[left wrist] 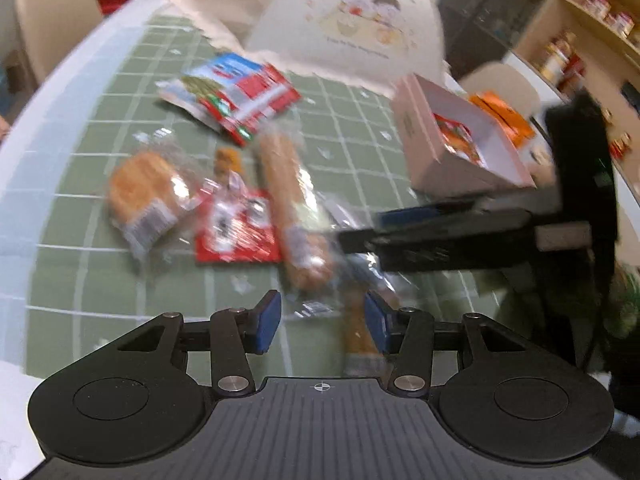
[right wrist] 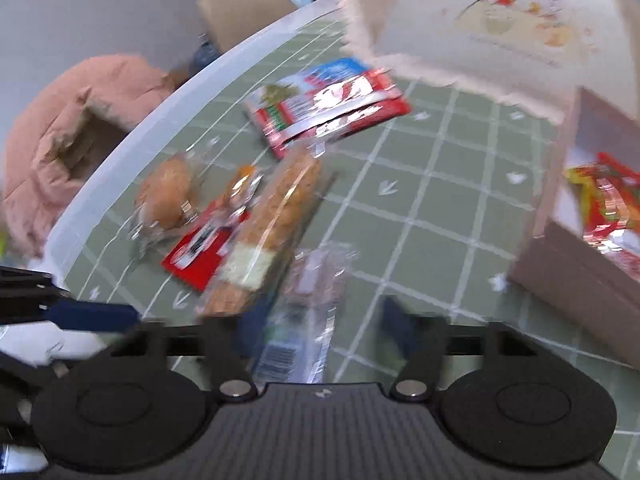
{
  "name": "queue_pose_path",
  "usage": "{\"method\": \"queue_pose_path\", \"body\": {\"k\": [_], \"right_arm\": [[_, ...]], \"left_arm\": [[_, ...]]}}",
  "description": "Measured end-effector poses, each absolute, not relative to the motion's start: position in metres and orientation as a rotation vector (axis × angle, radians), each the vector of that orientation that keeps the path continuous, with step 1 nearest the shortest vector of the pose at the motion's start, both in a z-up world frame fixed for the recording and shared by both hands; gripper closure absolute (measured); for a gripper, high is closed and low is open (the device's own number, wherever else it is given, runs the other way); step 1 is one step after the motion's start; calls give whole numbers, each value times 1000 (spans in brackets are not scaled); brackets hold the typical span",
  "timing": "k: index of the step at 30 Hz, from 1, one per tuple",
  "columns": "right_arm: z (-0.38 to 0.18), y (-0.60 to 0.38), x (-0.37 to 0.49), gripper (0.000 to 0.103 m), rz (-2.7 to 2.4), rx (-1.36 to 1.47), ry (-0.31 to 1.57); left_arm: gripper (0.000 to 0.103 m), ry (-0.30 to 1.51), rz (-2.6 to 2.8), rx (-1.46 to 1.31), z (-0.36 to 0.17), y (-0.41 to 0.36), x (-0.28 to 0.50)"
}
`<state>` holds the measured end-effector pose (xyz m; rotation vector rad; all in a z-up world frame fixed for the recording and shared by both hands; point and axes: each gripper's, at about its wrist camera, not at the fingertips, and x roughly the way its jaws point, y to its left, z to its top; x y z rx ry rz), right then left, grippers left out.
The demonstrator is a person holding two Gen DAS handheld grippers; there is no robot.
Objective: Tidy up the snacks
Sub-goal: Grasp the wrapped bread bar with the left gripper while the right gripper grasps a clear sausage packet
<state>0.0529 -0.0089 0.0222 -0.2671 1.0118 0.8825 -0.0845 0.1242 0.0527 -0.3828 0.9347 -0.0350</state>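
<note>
In the left wrist view, the left gripper (left wrist: pixel 322 320) hangs over the green gridded mat (left wrist: pixel 120 128) with its blue pads well apart and nothing clamped; a clear wrapper (left wrist: pixel 316 306) lies below the gap. Ahead are the loose snacks: a round wrapped bun (left wrist: pixel 148 192), a red sachet (left wrist: pixel 236 228), a long wrapped bread stick (left wrist: pixel 288 200) and, farther off, red-and-blue packets (left wrist: pixel 236 92). To the right stands an open pink box (left wrist: pixel 420 152) holding a red-orange packet (left wrist: pixel 456 140). Behind it rises a cream bag (left wrist: pixel 348 20) with a cartoon print (what is inside we cannot see). The right gripper (left wrist: pixel 360 236) reaches in from the right, above the stick's near end.

In the right wrist view everything is blurred. The right gripper's fingers look spread, and a clear packet with a barcode (right wrist: pixel 296 320) lies between them; we cannot see both pads pressing it. The pink box (right wrist: pixel 560 280) sits at the right edge with that shiny red packet (right wrist: pixel 608 200) inside.
</note>
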Motion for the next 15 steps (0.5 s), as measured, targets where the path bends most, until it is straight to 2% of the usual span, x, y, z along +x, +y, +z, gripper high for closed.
{"method": "queue_pose_path", "body": {"k": [4, 10, 11, 12, 13, 15], "right_arm": [[21, -29, 53, 77, 834, -228, 1026], [16, -109, 50, 77, 639, -178, 1054], [16, -122, 46, 77, 612, -173, 1058], [15, -131, 44, 77, 594, -170, 1061], [16, -139, 41, 76, 584, -162, 1060], [18, -147, 33, 69, 599, -143, 1045]], "left_arm": [[52, 972, -69, -293, 46, 97, -77], [53, 1018, -167, -95, 37, 59, -65], [55, 1024, -177, -60, 36, 54, -64], [61, 1026, -187, -28, 35, 49, -63], [62, 1025, -194, -9, 34, 47, -62], [62, 1019, -179, -16, 32, 51, -58]]}}
